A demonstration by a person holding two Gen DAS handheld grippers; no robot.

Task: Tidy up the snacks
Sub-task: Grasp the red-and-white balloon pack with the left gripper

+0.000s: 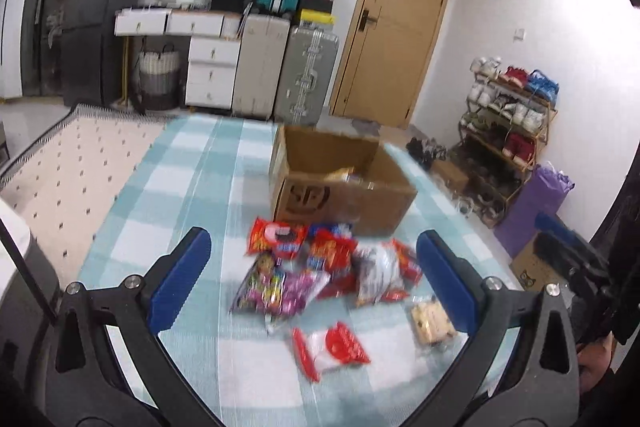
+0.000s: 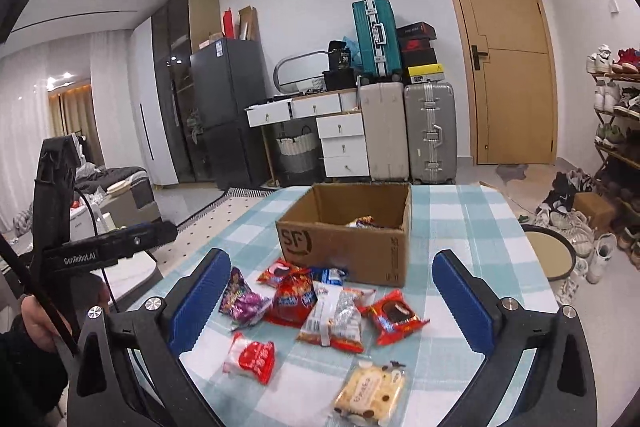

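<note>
on the table: loose pile of bright foil snack packets [image 2: 320,311] on blue-and-white checked cloth [image 2: 480,227], just in front of open brown cardboard box [image 2: 344,247]
nearest packet: pale yellow biscuit pack [image 2: 370,393], long axis tilted, low in right view
right gripper [image 2: 332,299]: jaws wide, empty, nearer
left gripper [image 1: 316,275]: wide, empty, pile ahead
</note>
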